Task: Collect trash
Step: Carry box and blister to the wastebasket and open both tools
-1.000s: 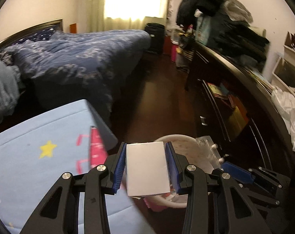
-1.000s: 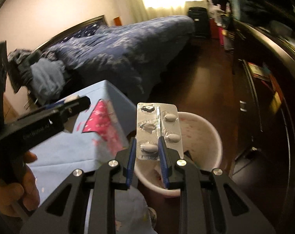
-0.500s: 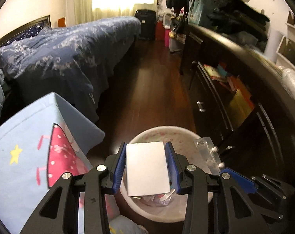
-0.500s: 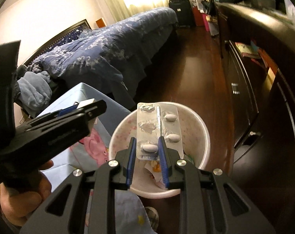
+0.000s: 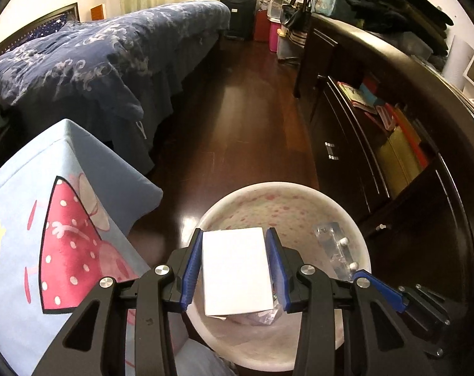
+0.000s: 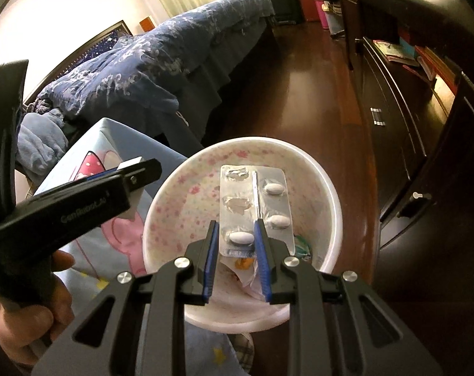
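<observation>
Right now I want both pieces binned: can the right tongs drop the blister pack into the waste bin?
Probably yes: the blister pack in the right tongs hangs over the open waste bin.

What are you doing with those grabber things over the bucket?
A person is throwing away trash. The left gripper is clamped on a white box, and the right gripper is clamped on a pill pack with some pills left in it. Both hang over the white bin, which already has trash inside. Nothing has been dropped yet.
</observation>
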The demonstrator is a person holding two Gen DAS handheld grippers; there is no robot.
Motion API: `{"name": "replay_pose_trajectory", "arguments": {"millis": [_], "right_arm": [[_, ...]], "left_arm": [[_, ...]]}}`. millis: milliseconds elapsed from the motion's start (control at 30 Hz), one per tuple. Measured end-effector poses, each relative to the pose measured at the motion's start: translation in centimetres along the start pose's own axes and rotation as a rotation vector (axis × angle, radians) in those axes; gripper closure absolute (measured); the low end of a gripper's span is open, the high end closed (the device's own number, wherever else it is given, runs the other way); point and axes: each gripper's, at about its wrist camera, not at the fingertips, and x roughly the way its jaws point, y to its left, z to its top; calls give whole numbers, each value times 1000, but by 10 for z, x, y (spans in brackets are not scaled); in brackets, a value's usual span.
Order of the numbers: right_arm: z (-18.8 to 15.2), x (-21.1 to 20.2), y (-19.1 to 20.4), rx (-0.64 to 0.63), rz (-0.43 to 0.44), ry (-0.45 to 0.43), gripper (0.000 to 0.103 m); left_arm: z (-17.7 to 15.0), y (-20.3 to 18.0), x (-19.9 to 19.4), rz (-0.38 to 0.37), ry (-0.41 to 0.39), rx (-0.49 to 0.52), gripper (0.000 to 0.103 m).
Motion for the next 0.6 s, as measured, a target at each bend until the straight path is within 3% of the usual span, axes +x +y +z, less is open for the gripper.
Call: {"name": "replay_pose_trajectory", "arguments": {"millis": [233, 300, 367, 467, 600], "right_arm": [[3, 0, 3, -15, -13, -22, 77], [5, -1, 3, -17, -7, -28, 68], [6, -5, 3, -8, -5, -41, 46], [8, -9, 5, -8, -8, -54, 44], [9, -19, 11, -14, -18, -64, 44]], "left_arm": [[2, -2, 1, 2, 5, -1, 52], [3, -1, -1, 2, 0, -6, 38], [4, 1, -6, 5, -13, -14, 28], [6, 6, -16, 8, -33, -33, 14], [8, 18, -33, 5, -59, -72, 10]]}}
